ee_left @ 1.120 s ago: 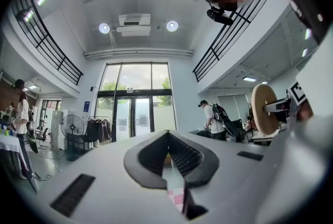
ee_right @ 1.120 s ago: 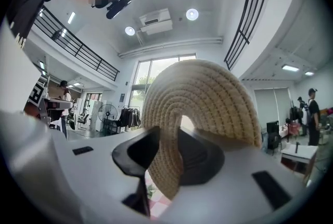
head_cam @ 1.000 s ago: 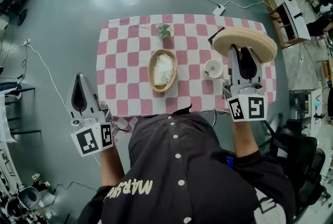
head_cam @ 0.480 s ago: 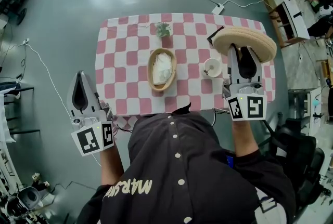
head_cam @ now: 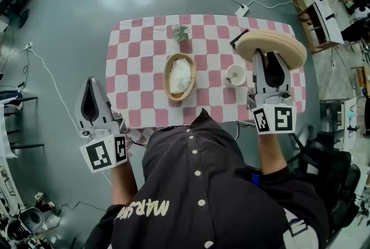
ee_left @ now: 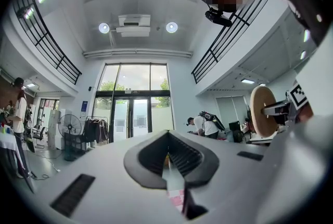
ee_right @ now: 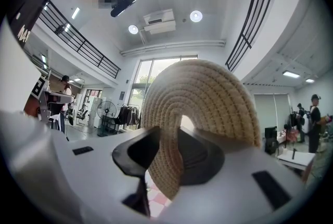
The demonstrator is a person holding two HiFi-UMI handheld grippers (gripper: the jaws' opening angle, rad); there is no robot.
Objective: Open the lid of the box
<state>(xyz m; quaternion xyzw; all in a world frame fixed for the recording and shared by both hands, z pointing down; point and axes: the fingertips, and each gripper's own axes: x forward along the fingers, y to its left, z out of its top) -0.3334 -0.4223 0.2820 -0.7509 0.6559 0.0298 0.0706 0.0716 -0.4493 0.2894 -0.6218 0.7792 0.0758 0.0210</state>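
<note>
Right hand-held gripper (ee_right: 166,137) clamps woven lid (ee_right: 208,103); head view hides the grip.

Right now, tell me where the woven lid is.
Head view, right side: the lid is clamped in the jaws of the right gripper, raised over the right edge of the table, right of the white cup.

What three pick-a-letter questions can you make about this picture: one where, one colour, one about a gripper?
1. Where is the open oval woven basket?
A. on the checked tablecloth
B. on the floor
C. on a chair
2. What colours are its squares?
A. blue, yellow
B. pink, white
C. green, black
3. What is the right gripper doing?
A. hanging empty
B. gripping the round woven lid
C. gripping a spoon
Answers: 1 A, it sits mid-cloth; 2 B, those squares show; 3 B, the lid is clamped between its jaws.
</note>
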